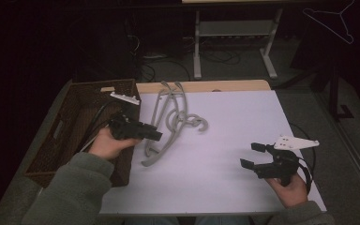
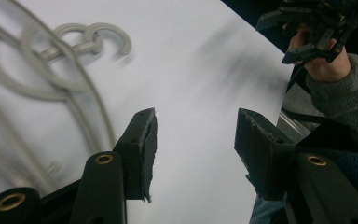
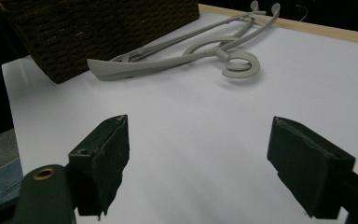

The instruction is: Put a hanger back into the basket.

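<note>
Grey plastic coat hangers [image 1: 171,123], tangled in a small pile, lie on the white tabletop [image 1: 225,140] toward its far left corner, just beside the dark brown woven basket [image 1: 70,126] that stands along the left edge. Their hooks curl toward the middle of the tabletop, and the long arms run back toward the near left.

My left tool [image 1: 155,134] hangs over the left part of the tabletop, between the basket and the pile, its tips right at the nearest hanger arm; from the high view I cannot tell whether it touches. Its jaws stand apart with nothing between them, and in the left gripper view [image 2: 193,140] the hangers [image 2: 65,70] lie off to one side of the gap, not inside it. My right tool [image 1: 252,155] hovers near the near right corner, well apart from the pile, jaws wide and empty [image 3: 214,158]; its own view has the hangers [image 3: 186,56] far ahead by the basket [image 3: 98,28].

I judge this to be the approach, with no grasp made yet. Next I would need to swing the left tool so one hanger arm sits between the jaws, then close. The interlocked hooks could drag a second hanger along, so the right tool may have to come over and steady the pile.
</note>
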`<state>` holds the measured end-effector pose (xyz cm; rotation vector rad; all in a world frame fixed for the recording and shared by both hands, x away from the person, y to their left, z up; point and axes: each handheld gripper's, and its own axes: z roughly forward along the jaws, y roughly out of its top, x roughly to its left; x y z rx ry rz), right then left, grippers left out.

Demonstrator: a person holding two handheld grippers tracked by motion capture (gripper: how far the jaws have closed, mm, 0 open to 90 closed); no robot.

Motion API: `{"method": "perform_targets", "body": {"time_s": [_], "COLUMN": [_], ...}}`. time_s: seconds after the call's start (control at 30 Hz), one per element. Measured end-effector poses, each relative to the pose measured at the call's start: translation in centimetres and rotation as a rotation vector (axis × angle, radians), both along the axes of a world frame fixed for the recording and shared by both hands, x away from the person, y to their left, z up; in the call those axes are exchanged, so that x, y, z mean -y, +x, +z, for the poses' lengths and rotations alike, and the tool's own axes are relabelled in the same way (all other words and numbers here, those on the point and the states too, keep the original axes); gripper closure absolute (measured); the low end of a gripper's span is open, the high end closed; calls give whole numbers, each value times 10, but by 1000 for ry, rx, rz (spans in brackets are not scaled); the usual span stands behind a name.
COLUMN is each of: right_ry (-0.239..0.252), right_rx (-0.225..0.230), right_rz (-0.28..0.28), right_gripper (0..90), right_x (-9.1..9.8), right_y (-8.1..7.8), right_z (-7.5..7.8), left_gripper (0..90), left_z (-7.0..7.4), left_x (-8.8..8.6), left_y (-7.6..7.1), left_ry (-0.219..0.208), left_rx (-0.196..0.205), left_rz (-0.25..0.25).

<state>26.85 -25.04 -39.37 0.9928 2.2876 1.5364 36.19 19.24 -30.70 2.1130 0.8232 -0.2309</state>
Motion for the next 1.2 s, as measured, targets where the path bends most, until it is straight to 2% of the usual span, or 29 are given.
{"method": "perform_targets", "body": {"time_s": [0.17, 0.27, 0.33, 0.4, 0.53, 0.7, 0.8, 0.87, 1.1, 1.2], "right_ry": [5, 8, 11, 12, 18, 21, 26, 27, 28, 28], "right_rx": [2, 8, 9, 9, 8, 11, 11, 14, 16, 16], "right_rz": [2, 5, 6, 7, 8, 10, 12, 14, 18, 19], "right_gripper": [199, 199, 199, 199, 199, 199, 199, 199, 199, 199], "right_x": [1, 2, 2, 3, 5, 6, 7, 7, 7, 7], "right_y": [0, 0, 0, 0, 0, 0, 0, 0, -1, 0], "right_z": [1, 1, 1, 1, 2, 2, 2, 2, 2, 2], "left_gripper": [482, 479, 479, 479, 479, 481, 486, 497, 513, 540], "left_z": [-9, -17, -23, -31, -45, -64, -74, -79, -93, -97], "left_x": [30, 45, 52, 58, 62, 67, 68, 69, 69, 70], "left_y": [11, 19, 26, 35, 48, 61, 66, 68, 75, 77], "left_ry": [7, 10, 30, 48, 70, 129, 150, 174, 209, 231], "left_rx": [-5, -21, -18, -33, -61, -91, -110, -108, -129, -131], "left_rz": [14, 32, 47, 61, 103, 140, 167, 176, 225, 224]}}
